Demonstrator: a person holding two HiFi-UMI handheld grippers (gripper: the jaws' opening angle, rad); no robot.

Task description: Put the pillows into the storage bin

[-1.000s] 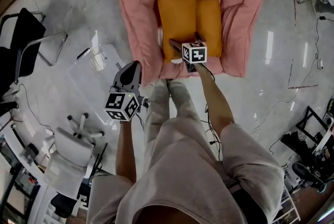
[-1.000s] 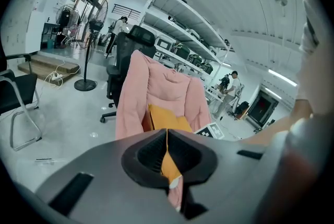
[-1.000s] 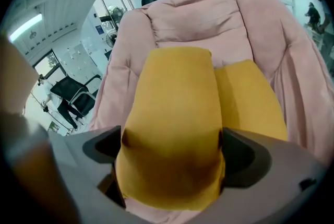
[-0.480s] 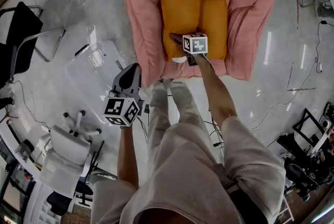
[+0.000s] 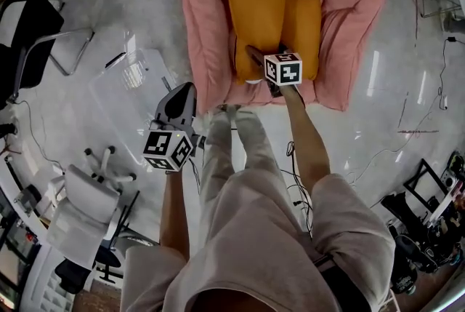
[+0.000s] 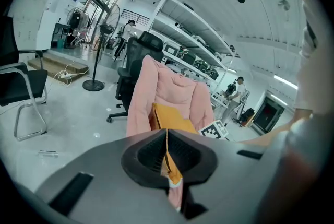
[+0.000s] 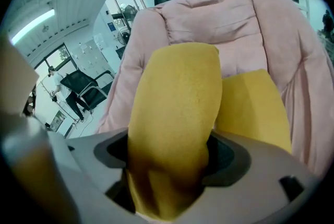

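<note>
Two orange pillows stand side by side on the seat of a pink armchair (image 5: 211, 34). My right gripper (image 5: 258, 60) is at the near end of the left pillow (image 5: 254, 16). Its jaws are closing, and the left pillow (image 7: 175, 113) bulges between the pads and fills the gap of the right gripper (image 7: 169, 160). The right pillow (image 5: 304, 23) leans next to it, untouched, and the right pillow (image 7: 255, 108) stays clear of the jaws. My left gripper (image 5: 180, 101) hangs shut and empty over the floor beside the clear storage bin (image 5: 127, 96). The left gripper (image 6: 167, 152) faces the armchair (image 6: 172, 92).
A black chair (image 5: 29, 49) stands at the far left and a white office chair (image 5: 87, 209) at the lower left. Cables (image 5: 407, 129) run over the glossy floor on the right. The person's legs (image 5: 232, 150) are between bin and armchair.
The right gripper has pushed a little further onto the left pillow's near end, and its jaws have drawn in around it. The left gripper has stayed roughly where it was.
</note>
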